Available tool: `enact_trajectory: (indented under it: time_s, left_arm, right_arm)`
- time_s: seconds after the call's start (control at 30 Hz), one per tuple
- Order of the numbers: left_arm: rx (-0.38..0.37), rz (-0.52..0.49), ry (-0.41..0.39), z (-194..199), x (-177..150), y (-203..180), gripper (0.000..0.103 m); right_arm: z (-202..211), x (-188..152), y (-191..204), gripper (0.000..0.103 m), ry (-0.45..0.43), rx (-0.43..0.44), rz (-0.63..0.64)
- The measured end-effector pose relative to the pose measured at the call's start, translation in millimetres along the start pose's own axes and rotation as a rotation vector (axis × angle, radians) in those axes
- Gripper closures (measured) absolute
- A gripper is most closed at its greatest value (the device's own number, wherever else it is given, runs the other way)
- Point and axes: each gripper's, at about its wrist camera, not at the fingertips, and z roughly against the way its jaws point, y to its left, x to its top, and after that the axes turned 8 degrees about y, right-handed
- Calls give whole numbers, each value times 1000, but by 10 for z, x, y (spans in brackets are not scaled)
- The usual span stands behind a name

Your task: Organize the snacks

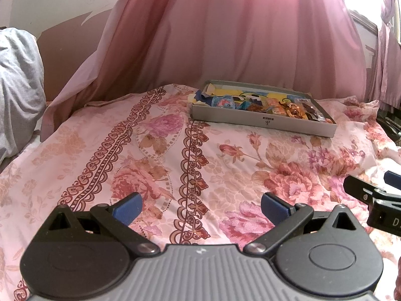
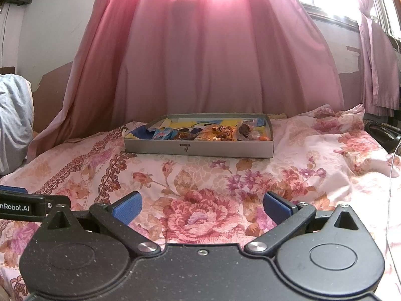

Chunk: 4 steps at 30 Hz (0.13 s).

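Both grippers, left (image 1: 200,209) and right (image 2: 202,208), are held low over the bedspread (image 2: 213,175), jaws spread apart and empty, well short of the box (image 2: 200,148); a reach seems not yet begun. The snacks (image 2: 220,131) are heaped inside the box, apparently wrapped packets, though individual kinds cannot be told.
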Motion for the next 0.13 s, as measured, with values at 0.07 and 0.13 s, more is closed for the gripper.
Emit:
enact_trajectory:
  time_s: [0.07,0.13]
  left_arm:
    - [0,1,0,0,-1,-2,0]
    - [0,1,1,-1,0,1,0]
  right_arm:
    - [1,-1,2,1,1,0,0]
    - [-4,-7,11,1,2,0,0]
